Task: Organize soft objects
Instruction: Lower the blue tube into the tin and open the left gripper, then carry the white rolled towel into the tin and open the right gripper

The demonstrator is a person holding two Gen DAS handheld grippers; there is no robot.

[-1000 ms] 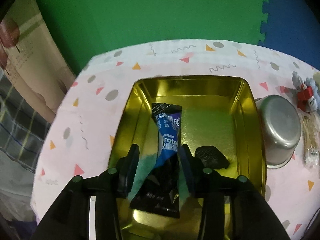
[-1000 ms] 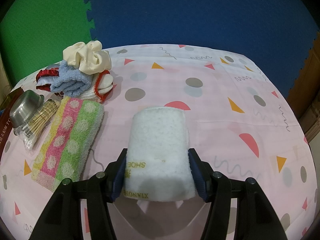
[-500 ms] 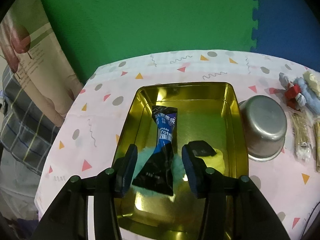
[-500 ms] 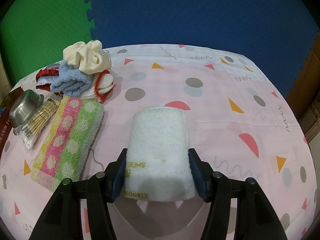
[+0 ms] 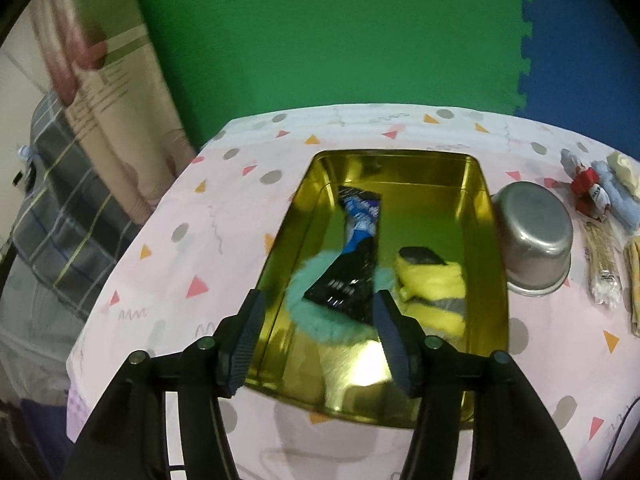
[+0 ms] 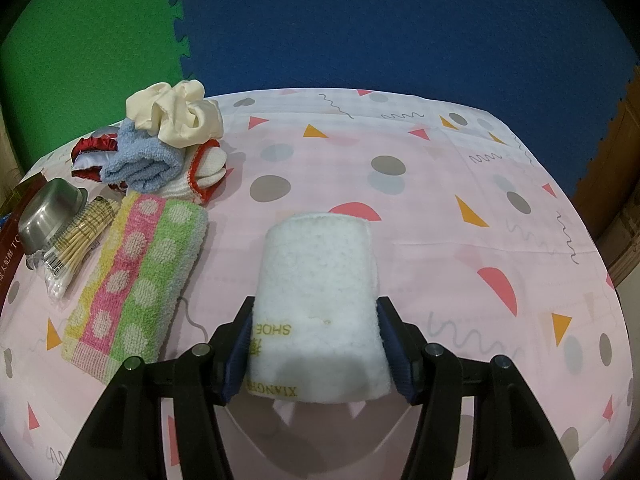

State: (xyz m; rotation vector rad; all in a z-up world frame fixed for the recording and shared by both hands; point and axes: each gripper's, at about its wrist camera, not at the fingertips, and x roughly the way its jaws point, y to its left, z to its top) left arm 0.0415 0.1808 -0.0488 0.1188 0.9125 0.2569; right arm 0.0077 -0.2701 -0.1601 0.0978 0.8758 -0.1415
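The right gripper (image 6: 314, 338) clamps a fluffy white rolled towel (image 6: 318, 280) with gold lettering above the pink table (image 6: 440, 208), while the left gripper (image 5: 318, 334) hangs wide apart over the gold tin (image 5: 486, 216).

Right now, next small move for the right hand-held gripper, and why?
Probably carry the white towel left toward the gold tin. The right hand-held gripper is shut on it, the left hand-held gripper is open and empty, and the tin holds soft items already.
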